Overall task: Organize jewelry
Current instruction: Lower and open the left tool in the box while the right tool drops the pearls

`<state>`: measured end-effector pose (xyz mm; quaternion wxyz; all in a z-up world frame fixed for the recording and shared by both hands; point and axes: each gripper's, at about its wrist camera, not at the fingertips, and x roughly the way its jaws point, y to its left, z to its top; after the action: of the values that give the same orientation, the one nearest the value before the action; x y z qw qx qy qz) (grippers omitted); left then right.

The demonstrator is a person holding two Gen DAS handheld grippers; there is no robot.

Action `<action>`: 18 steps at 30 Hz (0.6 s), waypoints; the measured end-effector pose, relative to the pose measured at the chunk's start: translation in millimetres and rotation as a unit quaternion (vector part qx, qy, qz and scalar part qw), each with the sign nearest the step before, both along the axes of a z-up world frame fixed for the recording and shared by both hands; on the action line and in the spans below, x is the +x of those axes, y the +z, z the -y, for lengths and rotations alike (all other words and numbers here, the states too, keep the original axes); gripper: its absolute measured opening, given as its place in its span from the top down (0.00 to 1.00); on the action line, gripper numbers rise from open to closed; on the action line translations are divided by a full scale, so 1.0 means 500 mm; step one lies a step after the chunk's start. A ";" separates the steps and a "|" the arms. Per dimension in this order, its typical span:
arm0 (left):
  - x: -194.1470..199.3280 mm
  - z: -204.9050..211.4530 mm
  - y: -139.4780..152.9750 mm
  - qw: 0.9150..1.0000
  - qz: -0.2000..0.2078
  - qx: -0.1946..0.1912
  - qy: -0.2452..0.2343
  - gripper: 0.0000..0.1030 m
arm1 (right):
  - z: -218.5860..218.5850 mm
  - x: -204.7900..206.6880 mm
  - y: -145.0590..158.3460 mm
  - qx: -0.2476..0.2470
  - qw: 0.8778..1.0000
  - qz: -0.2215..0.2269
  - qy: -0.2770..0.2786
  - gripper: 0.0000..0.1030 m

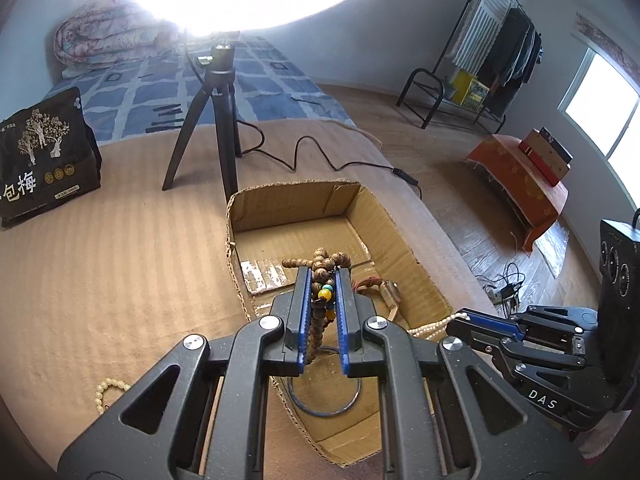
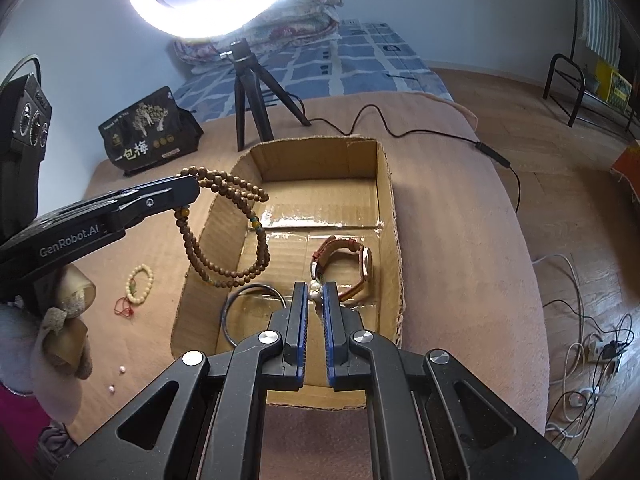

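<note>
Currently the left gripper (image 1: 323, 276) clamps the brown beads (image 2: 224, 236) above the box (image 2: 384, 184) and the right gripper (image 2: 316, 292) pinches pale beads (image 2: 316, 294) at its near end; next, presumably, lower and release both inside.

Left gripper (image 1: 323, 280) is up in the air, its blue-padded fingers (image 1: 303, 300) drawn close and clamped on something, reaching forward and level from the left. Right gripper (image 2: 316, 294) sits lower, pointing forward and slightly down, its fingers (image 2: 329, 304) nearly together and pinching as well. Both are side by side, near each other but not touching. A gloved hand (image 2: 60, 312) wraps the left handle.
</note>
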<state>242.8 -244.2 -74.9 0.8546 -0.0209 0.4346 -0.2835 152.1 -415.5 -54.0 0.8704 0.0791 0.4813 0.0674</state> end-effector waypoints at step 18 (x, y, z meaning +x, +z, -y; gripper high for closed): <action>-0.001 0.003 0.006 1.000 0.006 0.016 0.011 0.59 | -0.006 -0.004 0.001 -0.016 1.000 0.004 -0.007 0.51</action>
<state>242.5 -245.5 -72.1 0.8605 -0.0098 0.4335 -0.2675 150.1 -412.5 -53.4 0.8739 0.0681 0.4782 0.0542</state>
